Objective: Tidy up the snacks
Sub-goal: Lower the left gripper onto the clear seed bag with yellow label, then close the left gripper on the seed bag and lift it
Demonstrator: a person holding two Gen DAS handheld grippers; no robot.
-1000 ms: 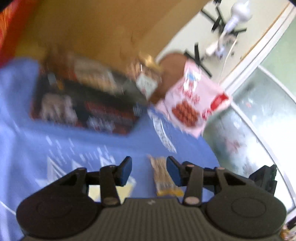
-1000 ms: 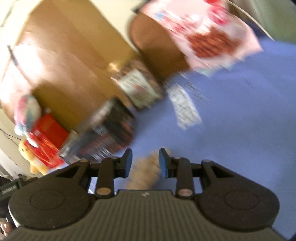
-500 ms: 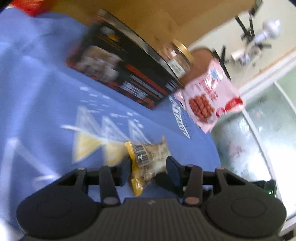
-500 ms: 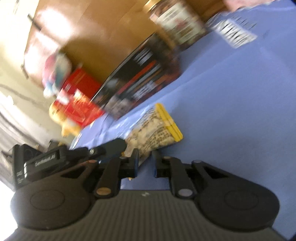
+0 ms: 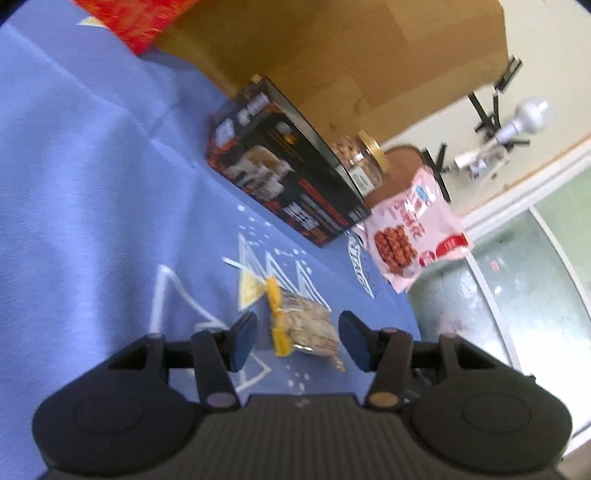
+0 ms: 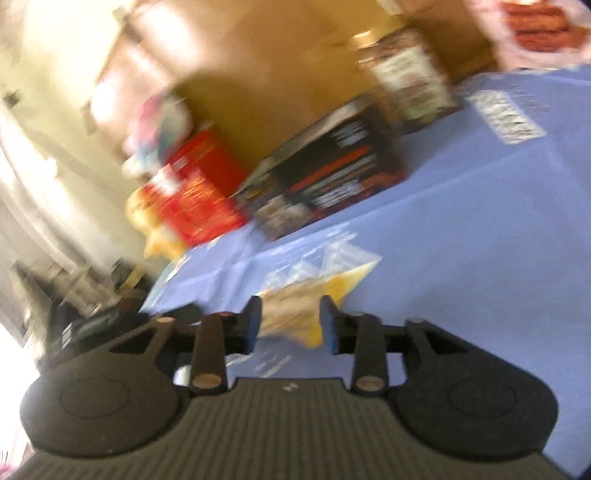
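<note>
Blue tablecloth [image 5: 92, 192] with white line drawings covers nearly the whole surface, and wide bare cloth lies open on the left of the left wrist view. Its far edge is lined by a large brown cardboard box [image 5: 332, 55]. In front of that, from left to right, stand a red box [image 5: 136, 18], cut off by the frame, a long black snack box [image 5: 291, 177], a gold-lidded jar [image 5: 362, 162] just behind the black box's right end, and a pink snack bag [image 5: 413, 229] at the cloth's right edge, where the table falls away to a pale floor.

The right wrist view is heavily blurred; labels there cannot be read, and soft coloured shapes behind the red box cannot be identified.

A small clear packet with a yellow end [image 5: 303, 328] lies flat on the cloth, well in front of the black box. The left gripper [image 5: 297, 341] has its jaws opening, with the packet between the fingers and a gap on each side. The right gripper [image 6: 290, 325] is also opening, with the same packet [image 6: 295, 314] between its fingers; blur hides whether the pads touch it.
</note>
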